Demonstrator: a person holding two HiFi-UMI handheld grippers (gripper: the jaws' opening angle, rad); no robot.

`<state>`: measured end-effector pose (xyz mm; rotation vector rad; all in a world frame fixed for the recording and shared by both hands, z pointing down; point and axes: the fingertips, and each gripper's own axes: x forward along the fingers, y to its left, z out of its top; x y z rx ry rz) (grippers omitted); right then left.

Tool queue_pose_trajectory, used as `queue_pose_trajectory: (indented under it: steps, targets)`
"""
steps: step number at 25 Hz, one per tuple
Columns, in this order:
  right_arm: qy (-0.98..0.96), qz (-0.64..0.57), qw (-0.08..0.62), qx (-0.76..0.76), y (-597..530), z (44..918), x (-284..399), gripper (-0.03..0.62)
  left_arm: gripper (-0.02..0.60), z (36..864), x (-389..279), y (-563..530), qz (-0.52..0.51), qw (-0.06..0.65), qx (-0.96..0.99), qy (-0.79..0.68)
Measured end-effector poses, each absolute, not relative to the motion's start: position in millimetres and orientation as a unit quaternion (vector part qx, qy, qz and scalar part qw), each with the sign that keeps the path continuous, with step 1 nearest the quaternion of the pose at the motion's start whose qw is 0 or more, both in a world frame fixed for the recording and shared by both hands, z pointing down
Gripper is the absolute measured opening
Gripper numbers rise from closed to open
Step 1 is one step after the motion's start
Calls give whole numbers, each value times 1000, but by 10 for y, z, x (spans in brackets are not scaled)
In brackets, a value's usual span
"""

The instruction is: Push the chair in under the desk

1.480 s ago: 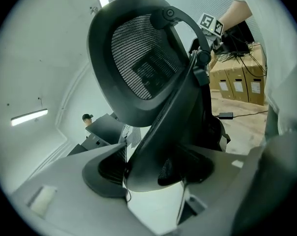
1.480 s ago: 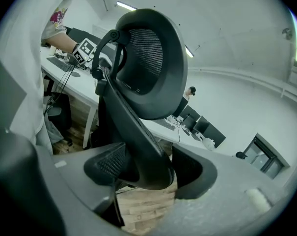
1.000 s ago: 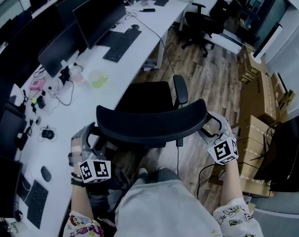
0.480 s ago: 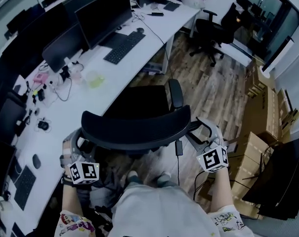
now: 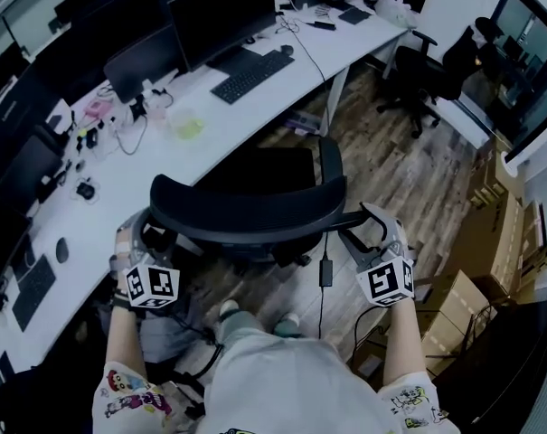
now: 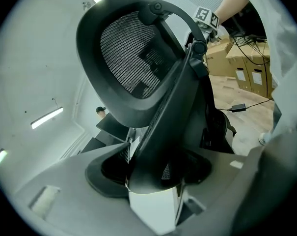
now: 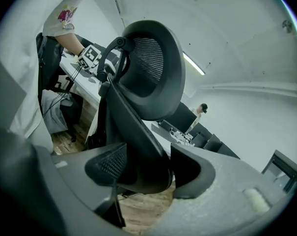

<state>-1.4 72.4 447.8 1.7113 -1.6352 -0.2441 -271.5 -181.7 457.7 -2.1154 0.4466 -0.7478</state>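
The chair [image 5: 246,215] stood at the centre of the head view, its seat meeting the edge of the counter [image 5: 137,174] toward 11 o'clock. The left gripper [image 5: 151,235] clamped the backrest's 9 o'clock end and the right gripper [image 5: 368,229] its 3 o'clock end, both sets of jaws wide but gripping the rim. The push probably called for equal, level force from both hands toward 11 o'clock, so the chair rolled in without swivelling or snagging an armrest.

Arms [image 5: 124,337] stretched forward, left gripper [image 5: 151,235] clamped wide, right gripper [image 5: 371,231] likewise
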Motion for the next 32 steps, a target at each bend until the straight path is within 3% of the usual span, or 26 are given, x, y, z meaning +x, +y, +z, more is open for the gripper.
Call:
queue_pose_trajectory:
  steps: [32]
  targets:
    - [-696,-111,361,611,230,4497,846,278,275,4570,-2167,-1904,-311,407,-826,233]
